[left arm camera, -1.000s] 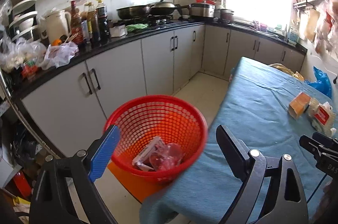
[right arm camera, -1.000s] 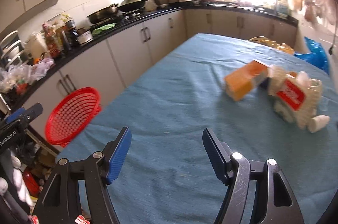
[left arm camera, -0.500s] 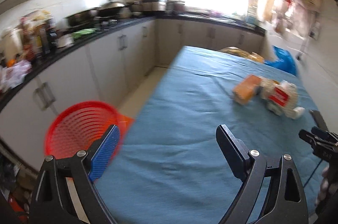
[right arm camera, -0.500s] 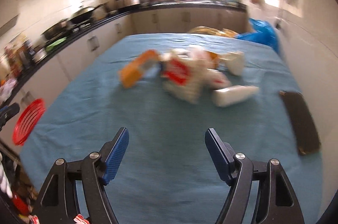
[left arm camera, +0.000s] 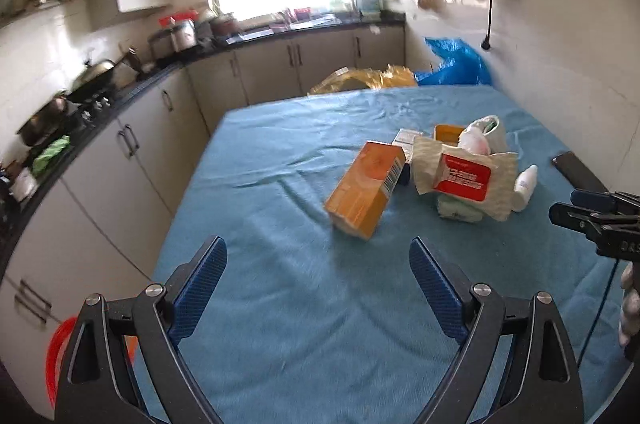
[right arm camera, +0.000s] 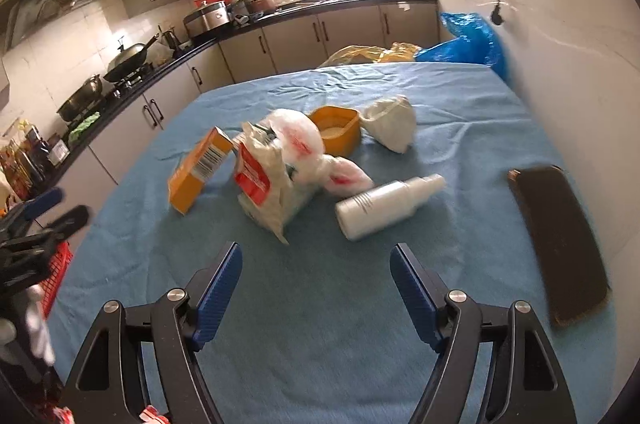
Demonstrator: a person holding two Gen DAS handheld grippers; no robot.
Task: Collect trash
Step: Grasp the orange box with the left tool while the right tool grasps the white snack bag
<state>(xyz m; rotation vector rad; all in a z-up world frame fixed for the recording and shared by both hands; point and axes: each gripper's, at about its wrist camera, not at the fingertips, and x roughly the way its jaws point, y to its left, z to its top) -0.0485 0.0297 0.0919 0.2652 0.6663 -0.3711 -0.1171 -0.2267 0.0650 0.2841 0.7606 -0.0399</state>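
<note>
A pile of trash lies on the blue-covered table (left arm camera: 300,304): an orange carton (left arm camera: 366,193) (right arm camera: 198,169), a white wrapper with a red label (left arm camera: 466,179) (right arm camera: 264,183), a white bottle (right arm camera: 390,205) (left arm camera: 525,183), an orange tub (right arm camera: 336,127) and a crumpled white bag (right arm camera: 390,125). My left gripper (left arm camera: 318,282) is open and empty, short of the carton. My right gripper (right arm camera: 316,278) is open and empty, just short of the wrapper and bottle. The red basket (left arm camera: 56,356) (right arm camera: 56,276) shows only as a rim past the table's left edge.
A dark phone (right arm camera: 560,236) lies at the table's right edge by the wall. Blue (right arm camera: 468,45) and yellow (right arm camera: 368,53) plastic bags sit beyond the far end. Kitchen cabinets and a counter with pots (right arm camera: 128,57) run along the left.
Both grippers have swung right, away from the red basket, and now face the trash pile from closer up. Both stay open and empty.
</note>
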